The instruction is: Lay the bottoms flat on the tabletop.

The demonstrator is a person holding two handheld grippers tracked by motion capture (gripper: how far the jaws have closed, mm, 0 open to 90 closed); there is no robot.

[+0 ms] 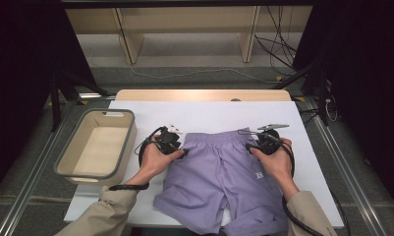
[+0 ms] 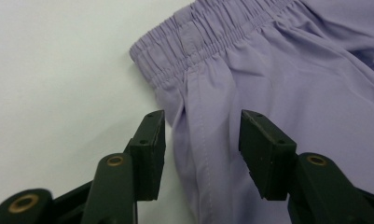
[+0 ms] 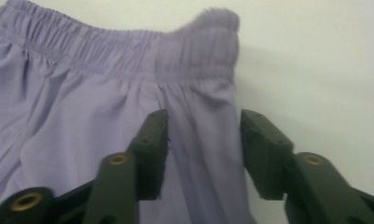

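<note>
- The purple shorts (image 1: 219, 172) lie flat on the white table (image 1: 209, 115), waistband away from the person, legs toward the near edge.
- The left gripper (image 1: 177, 147) sits at the waistband's left corner, fingers (image 2: 149, 149) parted over the side seam, pressing on nothing.
- The right gripper (image 1: 263, 142) is at the waistband's right corner, fingers (image 3: 152, 149) also apart, fabric between them but not pinched.
- A grey basket (image 1: 67, 167) stands to the left of the shorts, apart from them.
</note>
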